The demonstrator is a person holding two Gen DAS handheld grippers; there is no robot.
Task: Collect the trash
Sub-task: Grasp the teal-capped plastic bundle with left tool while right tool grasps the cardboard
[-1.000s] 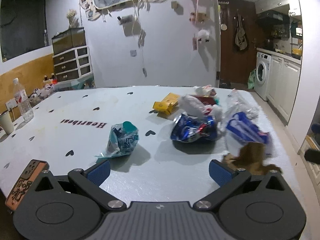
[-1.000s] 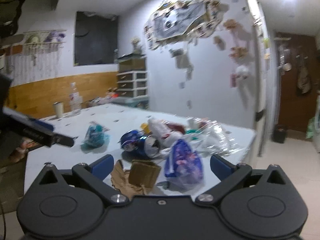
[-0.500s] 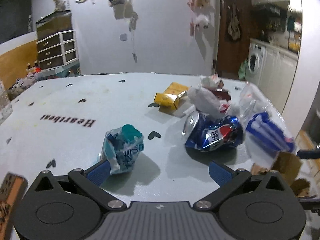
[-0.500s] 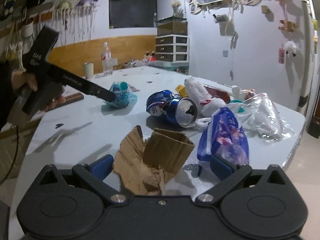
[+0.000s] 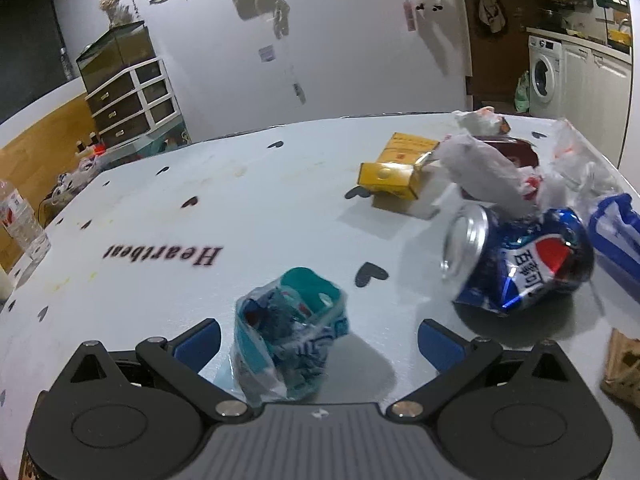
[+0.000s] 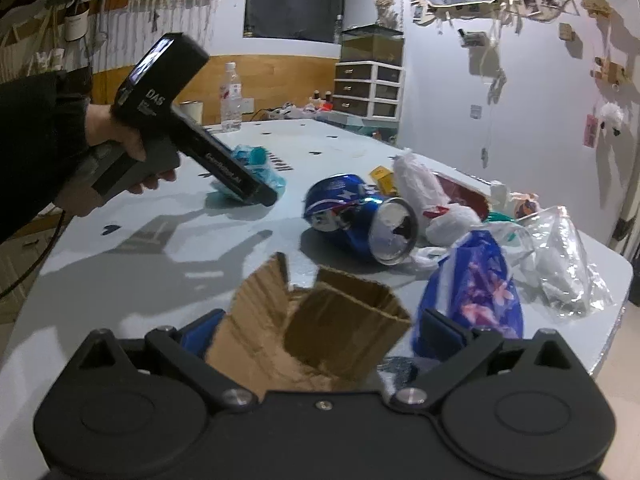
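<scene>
While nothing looks collected yet, both spread wide: left gripper (image 5: 318, 338) around the teal wrapper (image 5: 290, 334), right gripper (image 6: 316, 330) around the torn cardboard (image 6: 312, 332). Beyond, crushed can (image 5: 520, 264) and bags left on the counter (image 5: 240, 208). Closer in on both than half a second ago.

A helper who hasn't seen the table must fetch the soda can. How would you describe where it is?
On the white table printed with black hearts, find the trash pile at one end. The can lies on its side at the pile's edge, against a white bag: dented, shiny blue, the only metal piece.
</scene>
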